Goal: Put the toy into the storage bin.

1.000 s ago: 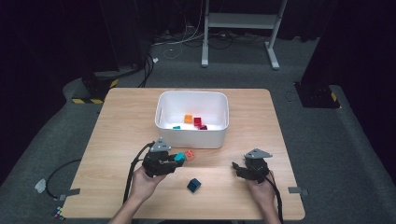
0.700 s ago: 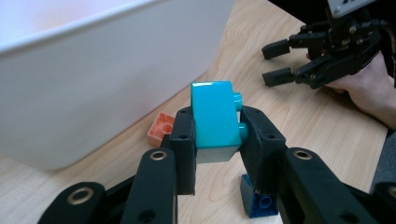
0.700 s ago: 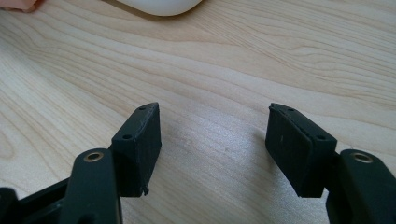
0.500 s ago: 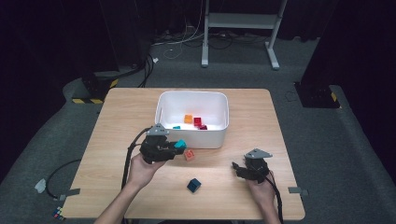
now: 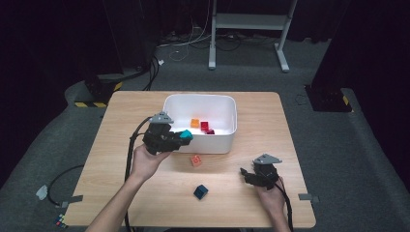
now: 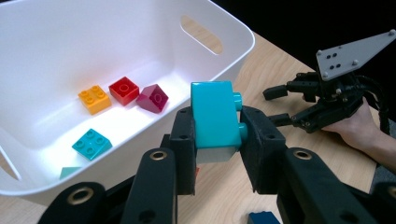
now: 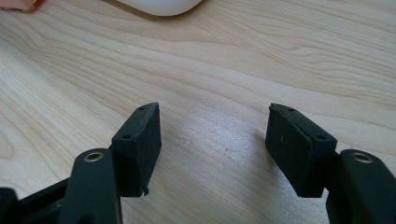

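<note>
The left gripper [image 6: 215, 140] is clamping a teal block [image 6: 214, 120] between its two black pads, studs pointing sideways, so the block is hanging in the air at the near rim of the white bin [image 6: 219, 70]. That height is letting it clear the wall; the likely aim is to drop it among the orange block [image 6: 95, 98], the red block [image 6: 123, 88], the maroon block [image 6: 153, 97] and another teal piece [image 6: 92, 143] already lying inside. The right gripper [image 7: 212, 144] is resting low over the bare wooden table [image 7: 224, 70], jaws spread and gripping nothing, apparently waiting. A salmon block [image 5: 196, 160] and a dark blue block [image 5: 200, 191] are sitting on the table in front of the bin, unsorted.
</note>
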Action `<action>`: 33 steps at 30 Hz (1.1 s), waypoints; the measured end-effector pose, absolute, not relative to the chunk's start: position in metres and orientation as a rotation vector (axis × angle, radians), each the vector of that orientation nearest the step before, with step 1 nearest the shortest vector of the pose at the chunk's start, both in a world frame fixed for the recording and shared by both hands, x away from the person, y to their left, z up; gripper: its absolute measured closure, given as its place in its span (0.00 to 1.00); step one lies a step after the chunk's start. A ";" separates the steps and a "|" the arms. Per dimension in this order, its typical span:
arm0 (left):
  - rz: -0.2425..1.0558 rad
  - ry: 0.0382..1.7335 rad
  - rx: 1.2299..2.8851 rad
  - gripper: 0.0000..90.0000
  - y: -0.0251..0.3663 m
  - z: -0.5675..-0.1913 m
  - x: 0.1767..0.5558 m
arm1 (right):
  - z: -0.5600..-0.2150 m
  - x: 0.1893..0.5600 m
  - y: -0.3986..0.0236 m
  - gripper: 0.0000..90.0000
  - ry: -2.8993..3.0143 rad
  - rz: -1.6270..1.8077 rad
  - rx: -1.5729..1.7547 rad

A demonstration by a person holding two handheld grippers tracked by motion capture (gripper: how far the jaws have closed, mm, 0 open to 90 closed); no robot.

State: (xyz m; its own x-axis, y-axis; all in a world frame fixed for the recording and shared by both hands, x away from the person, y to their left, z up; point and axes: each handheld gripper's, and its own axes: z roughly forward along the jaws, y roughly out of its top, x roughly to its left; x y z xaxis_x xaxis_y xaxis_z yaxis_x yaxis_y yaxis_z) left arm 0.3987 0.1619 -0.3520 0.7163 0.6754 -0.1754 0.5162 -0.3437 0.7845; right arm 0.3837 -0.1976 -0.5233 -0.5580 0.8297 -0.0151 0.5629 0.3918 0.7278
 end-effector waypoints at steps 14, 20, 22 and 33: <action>0.224 0.928 2.002 0.75 0.161 -0.335 0.420 | -0.523 0.384 -0.198 0.40 2.278 0.973 1.204; 0.228 0.947 1.999 0.75 0.160 -0.332 0.430 | -0.523 0.384 -0.198 0.40 2.278 0.973 1.204; 0.233 0.951 2.000 0.75 0.159 -0.331 0.433 | -0.523 0.384 -0.198 0.40 2.279 0.973 1.204; 0.266 0.992 1.990 0.75 0.160 -0.328 0.452 | -0.523 0.384 -0.198 0.40 2.278 0.973 1.204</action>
